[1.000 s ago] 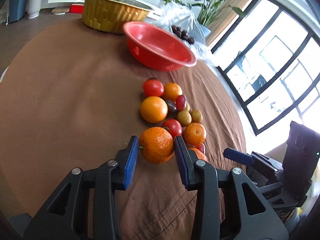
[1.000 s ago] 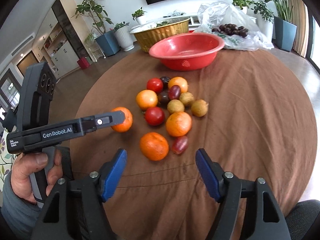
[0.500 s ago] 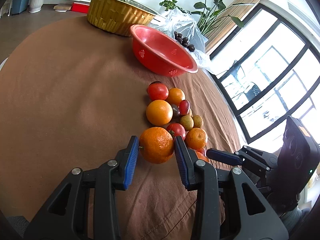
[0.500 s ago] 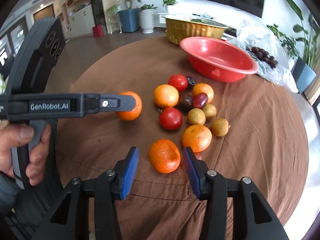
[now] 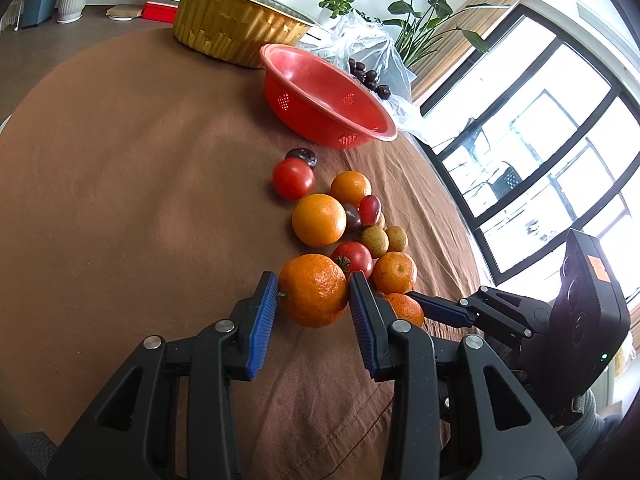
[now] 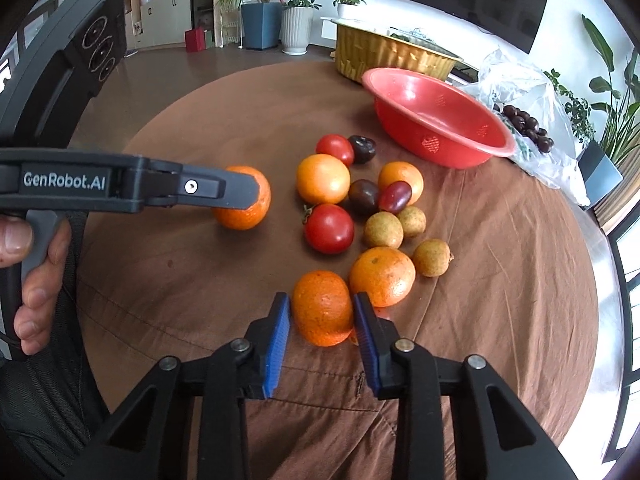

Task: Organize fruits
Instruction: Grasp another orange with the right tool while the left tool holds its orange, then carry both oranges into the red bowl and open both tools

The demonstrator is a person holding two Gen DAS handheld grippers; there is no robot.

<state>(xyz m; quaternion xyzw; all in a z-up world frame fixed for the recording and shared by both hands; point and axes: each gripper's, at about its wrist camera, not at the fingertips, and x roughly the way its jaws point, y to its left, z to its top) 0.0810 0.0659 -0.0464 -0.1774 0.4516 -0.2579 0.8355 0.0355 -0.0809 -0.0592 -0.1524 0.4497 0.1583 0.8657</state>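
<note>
My left gripper is shut on a large orange, held just over the brown cloth at the left of the fruit pile. The right wrist view shows that orange under the left gripper's black finger. My right gripper is closing its jaws around another orange at the pile's near edge; both blue pads meet its sides. Beyond lie more oranges, tomatoes, small tan fruits and dark plums. A red bowl stands empty behind the pile.
A gold foil tub stands past the red bowl, and a clear plastic bag of dark fruits lies to the bowl's right. The round table's brown cloth hangs over the near edge. A hand grips the left tool's handle.
The right gripper has rolled, come down to the nearest orange and narrowed its jaws from wide apart onto it. The left gripper keeps its orange and has hardly moved.
</note>
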